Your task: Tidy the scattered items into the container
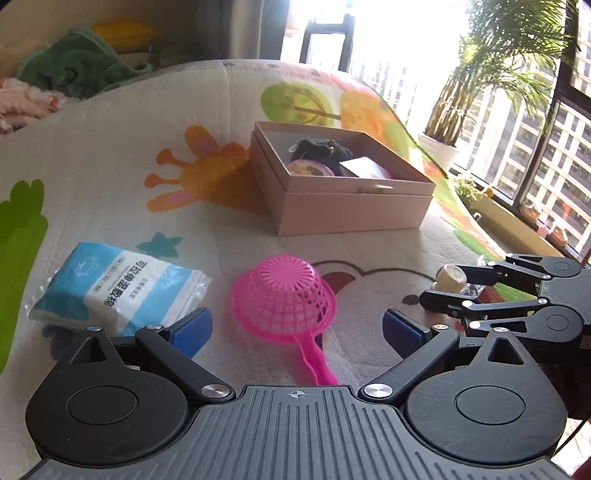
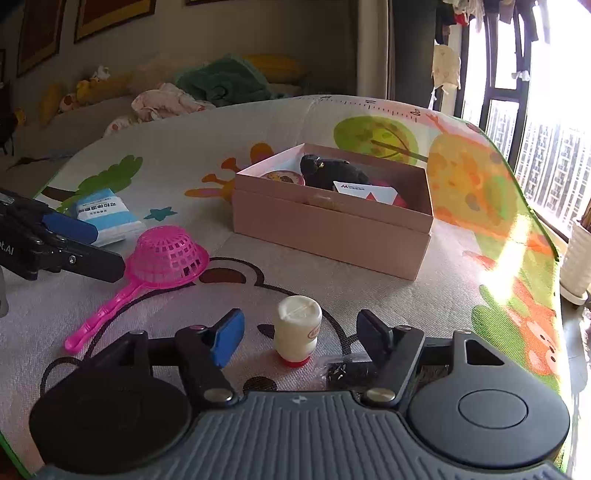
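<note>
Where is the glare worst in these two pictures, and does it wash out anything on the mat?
Left wrist view: the window is blown out white, yet the pink box and pink strainer read clearly. Right wrist view: a sun patch bleaches the mat's print at right; the small white bottle stays sharp. Both views bend straight edges, fisheye style.

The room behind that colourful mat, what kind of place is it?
Probably a home, a living room or child's play area in a high-rise flat. A cartoon play mat covers the floor, soft toys and clothes lie behind, and tower blocks show outside.
</note>
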A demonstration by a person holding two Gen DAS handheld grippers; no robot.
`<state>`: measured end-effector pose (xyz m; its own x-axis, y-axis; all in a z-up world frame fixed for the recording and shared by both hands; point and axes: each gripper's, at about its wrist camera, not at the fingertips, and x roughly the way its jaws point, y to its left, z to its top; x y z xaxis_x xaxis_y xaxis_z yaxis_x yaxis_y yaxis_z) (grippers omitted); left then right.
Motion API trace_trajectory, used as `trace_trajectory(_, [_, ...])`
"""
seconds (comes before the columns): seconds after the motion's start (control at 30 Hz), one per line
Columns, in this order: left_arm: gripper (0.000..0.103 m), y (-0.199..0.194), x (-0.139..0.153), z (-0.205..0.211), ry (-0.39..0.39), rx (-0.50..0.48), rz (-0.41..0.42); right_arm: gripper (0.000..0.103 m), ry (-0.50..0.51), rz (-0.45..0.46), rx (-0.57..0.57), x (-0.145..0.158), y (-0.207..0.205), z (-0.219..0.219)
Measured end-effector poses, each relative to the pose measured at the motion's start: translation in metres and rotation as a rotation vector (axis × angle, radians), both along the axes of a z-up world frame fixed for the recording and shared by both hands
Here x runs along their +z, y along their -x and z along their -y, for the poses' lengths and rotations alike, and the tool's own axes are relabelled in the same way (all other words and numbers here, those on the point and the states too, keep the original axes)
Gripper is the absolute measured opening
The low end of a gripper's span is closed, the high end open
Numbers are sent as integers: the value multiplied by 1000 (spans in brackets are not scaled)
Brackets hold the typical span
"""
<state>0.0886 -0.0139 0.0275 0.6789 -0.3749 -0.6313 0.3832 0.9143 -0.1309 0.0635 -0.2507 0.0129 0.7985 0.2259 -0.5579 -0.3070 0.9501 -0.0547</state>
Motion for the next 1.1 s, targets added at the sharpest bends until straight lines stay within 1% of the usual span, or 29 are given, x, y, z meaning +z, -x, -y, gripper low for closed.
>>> trace_trajectory(0.03, [101, 0, 0, 6, -19, -1, 6, 36, 4, -24, -1, -2, -4, -1])
trace_trajectory(0.07, [101, -1, -1, 11, -44, 6, 15, 25, 2, -44, -8, -3, -7, -1])
trace_trajectory(0.1, [102, -2, -2, 17, -74, 18, 27, 25, -5, -53, -14, -4, -8, 0])
trace_trajectory(0.17, [102, -5, -5, 24, -124, 52, 41, 25, -22, -38, -24, 0, -3, 4])
trace_trajectory(0.23, [102, -13, -10, 28, -149, 81, 36, 25, -35, -23, -30, 5, 4, 10])
trace_trajectory(0.37, [102, -31, -20, 33, -144, 101, 6, 25, -40, -8, -49, 13, 14, 20])
trace_trajectory(0.47, [102, -39, -26, 40, -171, 99, -10, 25, -31, 0, -61, 16, 20, 25])
trace_trajectory(0.57, [101, -42, -29, 45, -173, 89, -24, 25, -31, 5, -67, 19, 24, 27])
trace_trajectory(0.6, [100, -42, -30, 46, -174, 86, -25, 25, -31, 9, -65, 21, 26, 28])
trace_trajectory(0.63, [89, -41, -30, 47, -176, 80, -26, 25, -29, 13, -61, 22, 28, 28])
trace_trajectory(0.67, [87, -39, -29, 47, -169, 75, -17, 25, -27, 17, -60, 24, 30, 27])
trace_trajectory(0.7, [87, -37, -28, 48, -174, 69, -22, 25, -23, 21, -59, 25, 32, 27])
trace_trajectory(0.77, [87, -31, -24, 50, -172, 49, -15, 25, -15, 31, -55, 29, 36, 27])
trace_trajectory(0.9, [87, -11, -8, 56, -179, -1, 38, 25, -10, 44, -53, 39, 44, 30])
trace_trajectory(1.0, [87, 6, 14, 62, -159, -34, 99, 25, -8, 57, -51, 48, 50, 33])
trace_trajectory(1.1, [87, 21, 40, 66, -138, -59, 168, 25, -4, 91, -45, 62, 58, 35])
